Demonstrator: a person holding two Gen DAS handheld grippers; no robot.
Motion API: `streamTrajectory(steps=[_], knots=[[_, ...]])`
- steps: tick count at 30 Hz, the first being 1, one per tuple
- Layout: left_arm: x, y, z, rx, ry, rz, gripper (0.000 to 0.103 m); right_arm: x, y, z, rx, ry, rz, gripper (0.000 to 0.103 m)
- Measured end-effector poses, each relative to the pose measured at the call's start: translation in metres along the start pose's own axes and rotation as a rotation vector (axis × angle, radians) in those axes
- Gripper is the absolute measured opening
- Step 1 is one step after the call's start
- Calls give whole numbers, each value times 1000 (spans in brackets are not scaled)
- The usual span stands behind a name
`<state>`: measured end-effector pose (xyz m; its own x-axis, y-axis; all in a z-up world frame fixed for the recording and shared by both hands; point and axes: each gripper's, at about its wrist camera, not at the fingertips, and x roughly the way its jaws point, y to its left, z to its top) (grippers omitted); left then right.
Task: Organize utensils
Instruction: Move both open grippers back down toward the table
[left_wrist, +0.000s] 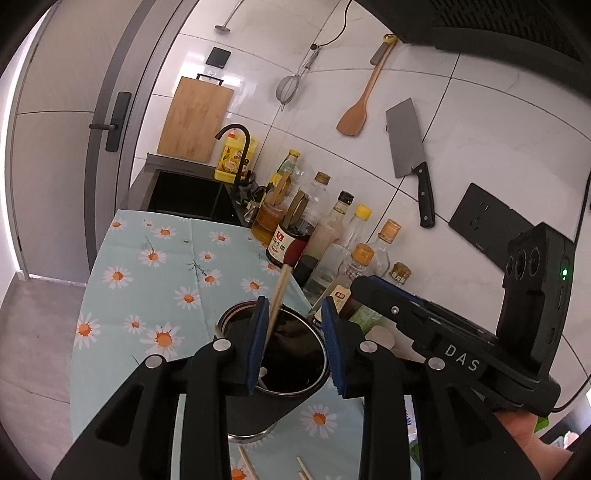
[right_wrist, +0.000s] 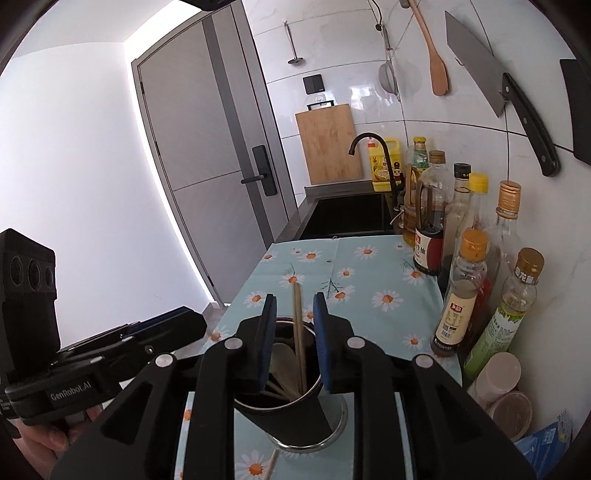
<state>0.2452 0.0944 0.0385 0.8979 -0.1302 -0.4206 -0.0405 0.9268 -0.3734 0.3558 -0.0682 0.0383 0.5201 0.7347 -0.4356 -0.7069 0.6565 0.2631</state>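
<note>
Loose chopsticks lie nearest on the flowered surface. Left gripper & right gripper, fingers spread w/ nothing held, hover over the metal cup (chopsticks stand inside). Bottles behind.

A round metal holder with a dark inside stands upright on the counter's daisy-print cloth, towards the near end. A pair of wooden chopsticks leans up out of it, with pale wooden spoon bowls tucked beside them. More loose chopsticks lie flat on the cloth at the near edge.
</note>
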Motion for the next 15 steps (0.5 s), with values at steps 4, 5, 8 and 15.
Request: streamTrajectory(steps=[4, 5, 8, 15], knots=[[-7, -2, 0, -1, -7, -1, 28, -6, 2, -3, 8, 7, -1, 22], [-9, -2, 0, -1, -9, -1, 28, -7, 2, -4, 10, 8, -1, 22], [-14, -3, 0, -8, -11, -7, 28, -13, 2, -7, 28, 13, 12, 23], [-31, -12, -6, 1, 15, -48, 28, -34, -6, -18, 141, 62, 73, 31]])
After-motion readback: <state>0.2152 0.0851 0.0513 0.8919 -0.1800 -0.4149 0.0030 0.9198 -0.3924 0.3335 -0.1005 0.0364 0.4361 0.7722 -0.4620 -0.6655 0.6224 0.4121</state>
